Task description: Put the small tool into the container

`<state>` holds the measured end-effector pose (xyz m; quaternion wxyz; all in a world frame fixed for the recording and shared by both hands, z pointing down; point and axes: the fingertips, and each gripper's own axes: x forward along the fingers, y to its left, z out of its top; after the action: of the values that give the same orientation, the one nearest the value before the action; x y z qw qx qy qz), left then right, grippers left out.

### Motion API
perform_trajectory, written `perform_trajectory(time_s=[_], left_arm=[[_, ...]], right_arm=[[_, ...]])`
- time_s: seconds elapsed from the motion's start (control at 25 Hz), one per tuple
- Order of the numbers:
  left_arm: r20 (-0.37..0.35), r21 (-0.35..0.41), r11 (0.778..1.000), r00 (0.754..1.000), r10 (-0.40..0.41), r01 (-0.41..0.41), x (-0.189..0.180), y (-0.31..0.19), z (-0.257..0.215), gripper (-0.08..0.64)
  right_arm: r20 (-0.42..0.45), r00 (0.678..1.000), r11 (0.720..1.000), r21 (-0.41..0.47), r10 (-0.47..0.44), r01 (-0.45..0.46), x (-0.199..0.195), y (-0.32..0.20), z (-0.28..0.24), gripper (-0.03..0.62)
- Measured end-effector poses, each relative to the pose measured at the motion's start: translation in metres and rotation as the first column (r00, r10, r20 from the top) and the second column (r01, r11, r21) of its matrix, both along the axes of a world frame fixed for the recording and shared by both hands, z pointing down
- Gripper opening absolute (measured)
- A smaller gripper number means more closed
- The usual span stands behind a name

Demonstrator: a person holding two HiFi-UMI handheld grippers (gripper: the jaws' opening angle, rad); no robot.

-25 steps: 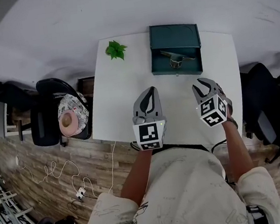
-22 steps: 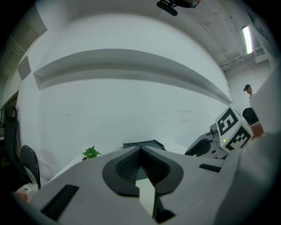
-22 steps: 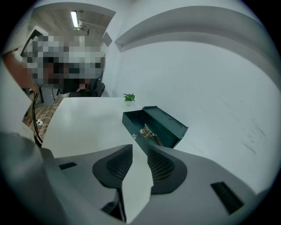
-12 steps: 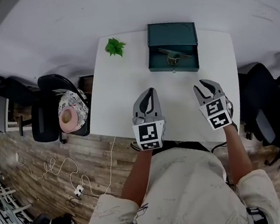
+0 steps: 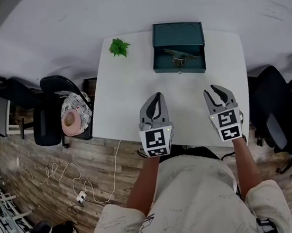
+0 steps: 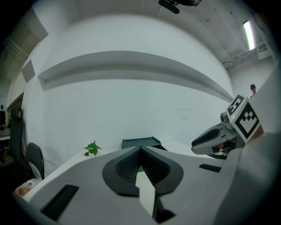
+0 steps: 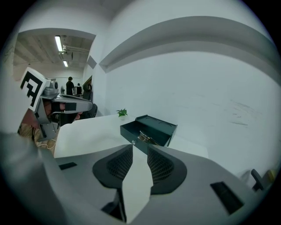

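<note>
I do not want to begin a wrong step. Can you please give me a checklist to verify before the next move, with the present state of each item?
1. Small tool lies inside the container: ok.
2. Lid stands open, so the inside can be reached: ok.
3. Left gripper carries nothing, jaws together: ok.
4. Right gripper carries nothing, jaws apart: ok.
5. Both grippers are apart from the container, over the near side of the table: ok.
6. The tool sits low enough for the lid to close over it: cannot tell.
</note>
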<state>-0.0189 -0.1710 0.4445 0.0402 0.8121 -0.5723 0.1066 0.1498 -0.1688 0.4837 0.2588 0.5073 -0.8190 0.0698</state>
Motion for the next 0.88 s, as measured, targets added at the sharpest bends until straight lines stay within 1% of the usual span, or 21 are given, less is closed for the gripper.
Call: perform_trajectory(time_s=[0.2,0.4,0.52,0.72,0.88], left_arm=[[0.005,0.002,1.0,1.0,0.004,-0.004,0.004,0.004,0.002,0.006],[0.01,0.006,1.0,1.0,0.006,-0.006,0.003,0.01,0.005,0.006],[0.018,-0.003,1.0,1.0,0.007,-0.006,0.004,0.013,0.012,0.006],[0.01,-0.004,1.0,1.0,-0.008,0.008,0.003,0.019,0.017,0.006],[0.005,0.004,1.0,1.0,-0.008,0.008,0.003,0.024,0.014,0.006]], right_arm=[[0.042,0.999,0.999,0.016,0.029,-0.029,0.003,0.007,-0.002,0.118],[0.076,0.995,0.995,0.063,0.07,-0.075,0.012,0.011,-0.008,0.118],[0.083,0.994,0.993,0.079,0.076,-0.082,0.017,0.014,-0.011,0.117],[0.095,0.992,0.992,0.093,0.082,-0.091,0.022,0.017,-0.015,0.117],[0.111,0.989,0.982,0.154,0.097,-0.114,0.026,0.017,-0.026,0.109]])
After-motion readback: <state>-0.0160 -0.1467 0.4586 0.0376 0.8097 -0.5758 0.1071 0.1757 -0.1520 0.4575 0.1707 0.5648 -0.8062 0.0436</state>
